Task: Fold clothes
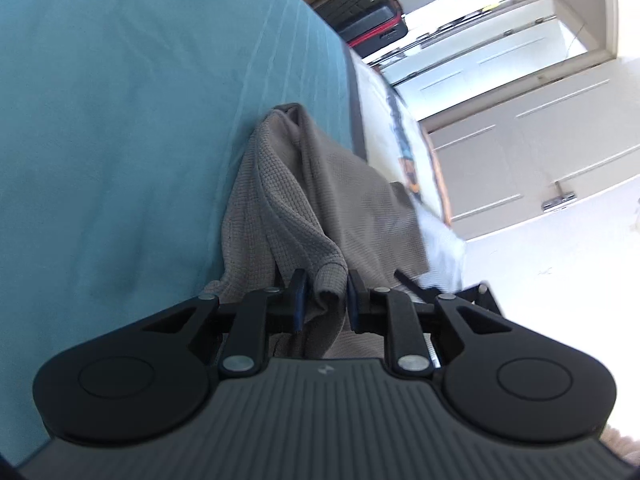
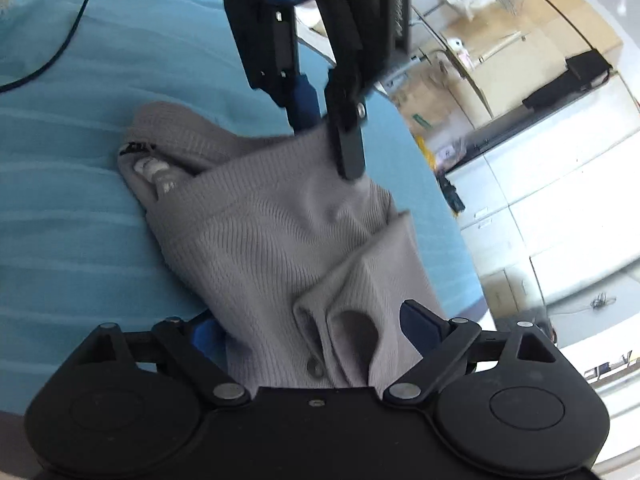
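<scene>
The setting is a lived-in home bedroom. A bed with a teal sheet (image 1: 120,120) stands beside panelled white doors (image 1: 520,128). Stacked cardboard boxes (image 2: 520,44) and a black suitcase (image 1: 360,12) occupy the surroundings.

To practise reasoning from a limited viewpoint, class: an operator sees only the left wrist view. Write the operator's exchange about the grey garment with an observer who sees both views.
Operator: Does the right gripper grip the grey garment?
Observer: Its jaws stand wide apart, with the fabric bunched between them.
Operator: Anything on the fabric there?
Observer: A small round button, close to that gripper.
Operator: What else lies on the blue cover?
Observer: A thin black cable, towards its far side.
</scene>
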Available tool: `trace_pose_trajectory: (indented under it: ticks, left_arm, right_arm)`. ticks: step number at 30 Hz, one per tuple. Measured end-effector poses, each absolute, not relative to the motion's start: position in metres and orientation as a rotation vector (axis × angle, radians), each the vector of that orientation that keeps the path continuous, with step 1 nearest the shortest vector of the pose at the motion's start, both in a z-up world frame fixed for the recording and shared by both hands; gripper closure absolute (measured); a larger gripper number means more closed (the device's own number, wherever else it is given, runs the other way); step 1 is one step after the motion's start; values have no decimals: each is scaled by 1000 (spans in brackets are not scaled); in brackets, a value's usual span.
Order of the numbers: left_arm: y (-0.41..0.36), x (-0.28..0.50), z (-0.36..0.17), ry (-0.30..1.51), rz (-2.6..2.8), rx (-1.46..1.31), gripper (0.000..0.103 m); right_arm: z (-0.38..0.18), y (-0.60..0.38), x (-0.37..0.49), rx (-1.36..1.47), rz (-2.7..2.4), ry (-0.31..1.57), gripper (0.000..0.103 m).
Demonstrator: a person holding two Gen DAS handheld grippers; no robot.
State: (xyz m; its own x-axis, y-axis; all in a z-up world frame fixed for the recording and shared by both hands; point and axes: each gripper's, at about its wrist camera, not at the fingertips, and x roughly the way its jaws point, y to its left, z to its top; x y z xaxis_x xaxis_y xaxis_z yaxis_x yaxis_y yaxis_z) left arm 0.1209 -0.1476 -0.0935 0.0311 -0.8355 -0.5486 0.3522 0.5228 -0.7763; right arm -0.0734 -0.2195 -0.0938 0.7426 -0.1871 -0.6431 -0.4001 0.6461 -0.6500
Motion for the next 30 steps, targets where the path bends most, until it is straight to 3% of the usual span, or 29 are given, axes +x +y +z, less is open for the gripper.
trace_pose_trajectory:
  ticks: [4, 6, 7, 9, 11, 13, 16, 18, 23, 25, 26, 27, 29, 30]
  left_arm:
    - [-132, 115, -87, 1211, -865, -426, 74]
    - [-123, 110, -84, 1205, -817, -412, 52]
    - [-119, 107, -82, 1202, -794, -405, 49]
    - [-117, 107, -86, 1237, -778, -453, 45]
    - [-114, 107, -96, 1292, -779, -531, 45]
    - [-114, 107, -106, 1335, -779, -588, 45]
    - [-110, 107, -117, 1350, -769, -659, 43]
    - [-113, 107, -123, 1340, -773, -715, 35]
    - [-139, 110, -136, 1275, -833, -735, 27]
    - [-155, 107, -132, 1229, -862, -666, 28]
    - [-162, 105, -130, 1215, -883, -648, 37]
    - [-169, 103, -127, 1200, -903, -631, 58]
    - [-184, 99, -123, 1170, -943, -596, 83]
    - [-191, 97, -120, 1155, -963, -578, 84]
  right_arm:
    - [-87, -232, -59, -735, 138, 806, 9]
    - [-84, -238, -51, -662, 140, 834, 10]
    - [-82, -241, -48, -625, 140, 848, 12]
    - [-79, -247, -40, -551, 142, 875, 31]
    - [-75, -253, -33, -477, 143, 900, 60]
    - [-71, -256, -28, -437, 139, 918, 78]
    - [-63, -267, -20, -325, 131, 947, 81]
    - [-61, -276, -18, -230, 127, 960, 81]
    - [-68, -291, -22, -110, 128, 929, 81]
    - [-71, -297, -25, -61, 127, 911, 81]
    - [-73, -303, -16, -37, 129, 905, 81]
    - [-75, -309, -9, -13, 130, 898, 81]
    - [-75, -313, -14, 33, 131, 876, 81]
    - [-76, -317, -17, 55, 133, 862, 81]
